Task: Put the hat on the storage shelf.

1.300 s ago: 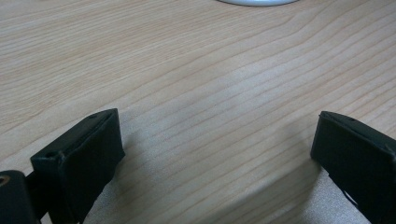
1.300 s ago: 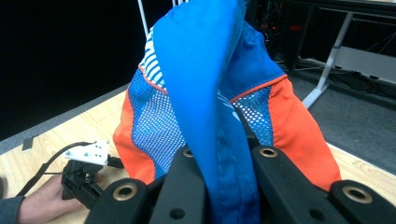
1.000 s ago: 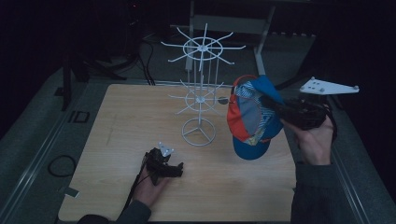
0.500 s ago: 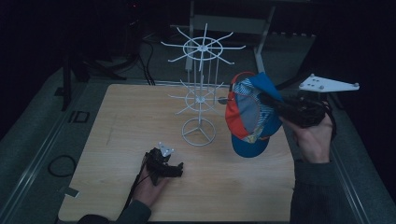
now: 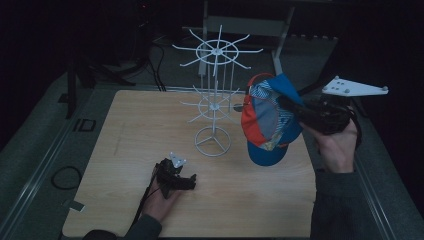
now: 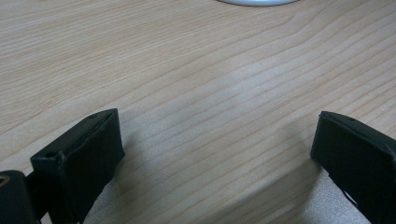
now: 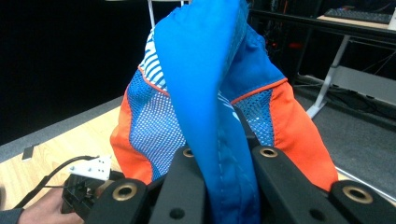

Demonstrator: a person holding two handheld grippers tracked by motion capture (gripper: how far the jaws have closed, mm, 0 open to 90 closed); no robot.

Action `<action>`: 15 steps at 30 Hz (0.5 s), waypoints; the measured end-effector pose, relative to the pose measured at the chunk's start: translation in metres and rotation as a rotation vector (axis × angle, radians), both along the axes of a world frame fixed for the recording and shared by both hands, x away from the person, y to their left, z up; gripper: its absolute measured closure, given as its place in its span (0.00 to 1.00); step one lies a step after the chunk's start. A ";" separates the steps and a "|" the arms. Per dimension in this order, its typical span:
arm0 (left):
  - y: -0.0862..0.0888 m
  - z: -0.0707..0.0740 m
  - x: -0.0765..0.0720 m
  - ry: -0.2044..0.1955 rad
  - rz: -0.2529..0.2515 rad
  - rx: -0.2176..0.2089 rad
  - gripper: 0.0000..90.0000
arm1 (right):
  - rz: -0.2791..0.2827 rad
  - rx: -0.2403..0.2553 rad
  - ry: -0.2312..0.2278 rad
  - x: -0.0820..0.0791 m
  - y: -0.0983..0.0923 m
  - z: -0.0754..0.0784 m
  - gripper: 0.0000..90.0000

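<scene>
Held the blue, orange and mesh cap (image 5: 270, 122) up off the wooden table (image 5: 125, 130) in the right gripper (image 5: 295, 111), jaws pinched tight on a fold of blue fabric, as seen close up in the right gripper view (image 7: 212, 172). Hung to the right of the white wire rack (image 5: 214, 95), near its lower ring of arms but apart from them, brim pointing down toward the table's right edge. Carried a grey three-cornered plate (image 5: 354, 88) on top of that gripper, with the right hand (image 5: 336, 147) gripping from beneath. Rested low on the near part of the table in the left hand (image 5: 159, 202): the left gripper (image 5: 189, 181), jaws spread wide with only bare wood grain between them in the left gripper view (image 6: 215, 144), nothing held. Showed a sliver of the rack's round white base (image 6: 257, 2) at the top edge of that same view. Caught the left gripper again, with its small white plate and trailing cable, at lower left beyond the cap in the right gripper view.
</scene>
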State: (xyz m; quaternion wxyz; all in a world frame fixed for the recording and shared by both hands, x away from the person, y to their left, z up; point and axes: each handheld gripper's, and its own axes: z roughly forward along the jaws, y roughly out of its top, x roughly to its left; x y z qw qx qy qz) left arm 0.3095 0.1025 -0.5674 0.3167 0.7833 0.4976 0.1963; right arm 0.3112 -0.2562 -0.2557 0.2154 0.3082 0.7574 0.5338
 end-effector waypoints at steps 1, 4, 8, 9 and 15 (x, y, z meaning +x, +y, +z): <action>0.000 0.000 0.000 0.000 0.000 0.000 0.03 | 0.000 0.002 -0.005 0.000 0.000 0.001 0.98; 0.000 0.000 0.000 0.000 0.000 0.000 0.03 | 0.001 0.011 -0.025 -0.001 0.002 0.004 0.98; 0.000 0.000 0.000 0.000 0.000 0.000 0.03 | 0.003 0.002 -0.037 -0.002 0.005 0.007 0.98; 0.000 0.000 0.000 0.000 0.000 0.000 0.03 | 0.005 0.002 -0.041 -0.002 0.005 0.007 0.98; 0.000 0.000 0.000 0.000 -0.002 0.003 0.03 | 0.005 0.013 -0.056 -0.003 0.006 0.009 0.98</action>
